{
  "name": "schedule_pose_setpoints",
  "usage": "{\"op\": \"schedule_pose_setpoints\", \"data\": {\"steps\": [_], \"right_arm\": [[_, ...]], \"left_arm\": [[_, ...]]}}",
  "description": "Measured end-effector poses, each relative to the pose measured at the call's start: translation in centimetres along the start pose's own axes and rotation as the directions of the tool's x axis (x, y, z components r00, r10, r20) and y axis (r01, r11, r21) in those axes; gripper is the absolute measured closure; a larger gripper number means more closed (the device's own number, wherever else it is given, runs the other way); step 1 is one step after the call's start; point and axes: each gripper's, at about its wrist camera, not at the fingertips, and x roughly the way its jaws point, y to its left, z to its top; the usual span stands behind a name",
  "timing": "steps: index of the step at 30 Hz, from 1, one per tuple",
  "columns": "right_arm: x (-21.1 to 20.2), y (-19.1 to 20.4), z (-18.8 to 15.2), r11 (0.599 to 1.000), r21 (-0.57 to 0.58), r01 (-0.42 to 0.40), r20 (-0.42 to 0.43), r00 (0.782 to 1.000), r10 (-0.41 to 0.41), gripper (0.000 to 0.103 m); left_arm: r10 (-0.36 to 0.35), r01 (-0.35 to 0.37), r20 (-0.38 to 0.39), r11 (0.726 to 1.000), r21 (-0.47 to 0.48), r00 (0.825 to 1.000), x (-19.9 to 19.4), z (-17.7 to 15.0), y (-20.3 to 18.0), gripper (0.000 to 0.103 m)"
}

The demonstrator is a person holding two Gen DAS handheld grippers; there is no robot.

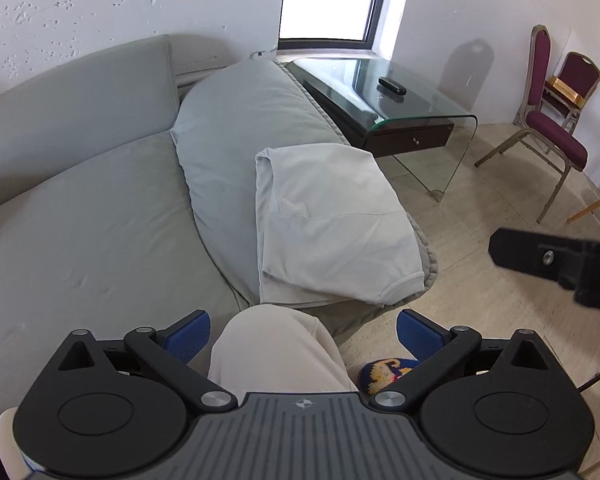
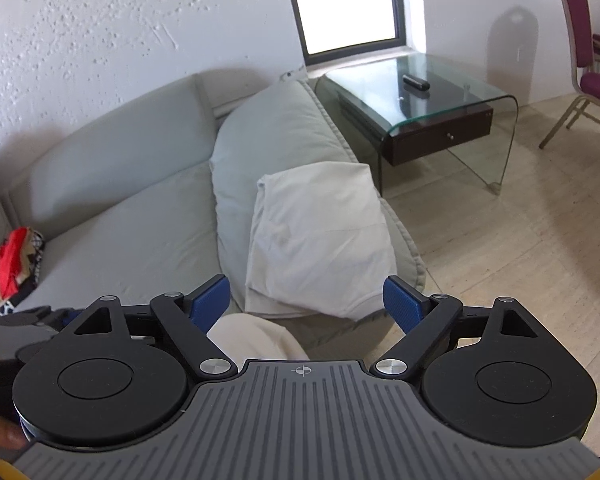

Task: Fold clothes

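Observation:
A pale beige garment (image 1: 332, 228) lies folded into a rough rectangle on the grey sofa cushion (image 1: 236, 136), also in the right wrist view as the folded garment (image 2: 320, 240). My left gripper (image 1: 304, 336) is held back from it, open, blue pads wide apart, nothing between them. My right gripper (image 2: 306, 304) is open too, empty, just short of the garment's near edge. The right gripper's black body (image 1: 560, 260) shows at the right edge of the left wrist view. A person's knee in beige trousers (image 1: 276, 352) sits below both grippers.
A grey sofa (image 2: 112, 208) fills the left. A pile of red, black-and-white clothes (image 2: 16, 268) lies on its far left seat. A glass side table (image 2: 432, 100) with a dark remote (image 2: 416, 82) stands behind. Maroon chairs (image 1: 556, 136) stand on the tiled floor at right.

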Motion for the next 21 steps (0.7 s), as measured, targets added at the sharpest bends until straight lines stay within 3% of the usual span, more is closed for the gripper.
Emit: {"op": "schedule_pose_setpoints", "data": {"steps": [21], "right_arm": [[0.6, -0.8, 0.4, 1.000, -0.006, 0.020, -0.025, 0.999, -0.020, 0.015]], "left_arm": [[0.000, 0.000, 0.015, 1.000, 0.025, 1.000, -0.2, 0.4, -1.6, 0.002]]}}
